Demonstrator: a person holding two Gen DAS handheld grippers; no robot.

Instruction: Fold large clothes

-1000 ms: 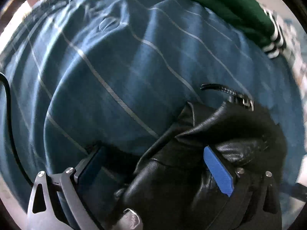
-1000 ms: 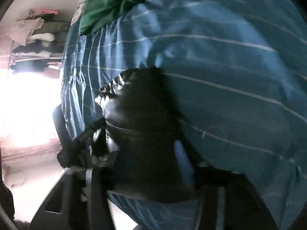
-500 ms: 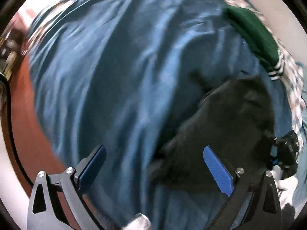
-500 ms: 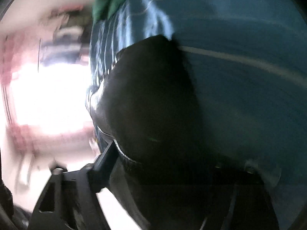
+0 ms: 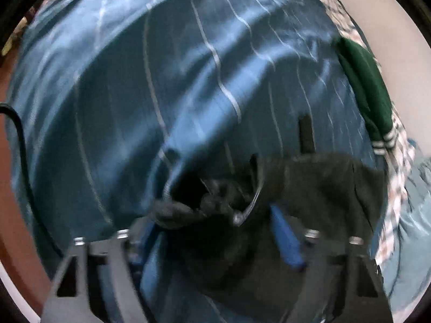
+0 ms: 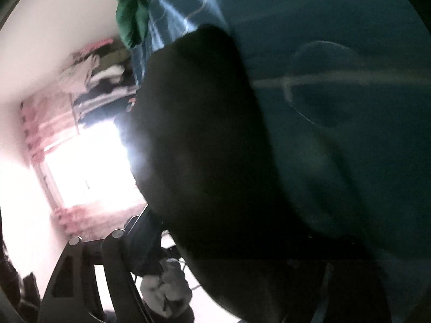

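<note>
Black leather jacket, bunched and far from folded, lies on a blue striped bedspread between the blue pads of the left tongs, whose jaws stand wide apart. The garment's crumpled near edge and a strip of zipper sit inside that gap, yet neither pad presses visibly on the leather; the left pad is partly hidden by a fold, so whether it touches cannot be told through the motion blur.

In the right wrist view, the same dark mass fills the centre of the frame and runs down to the right tongs. Only the left finger shows clearly; the other is lost in shadow under the jacket, so how far these tongs are open, and whether they hold the leather, cannot be told.

Judged from the heap, the folding is at an early stage: no flat panel, no neat crease and no tucked sleeve is visible, and the jacket would first need spreading and smoothing on the bed. A dark strap juts from its far edge.

Beyond the jacket, a green garment with white-striped cuffs rests at the bedspread's far edge, well apart. Past the bed's side in the right view, a bright window glares beneath a rack of clothes.
</note>
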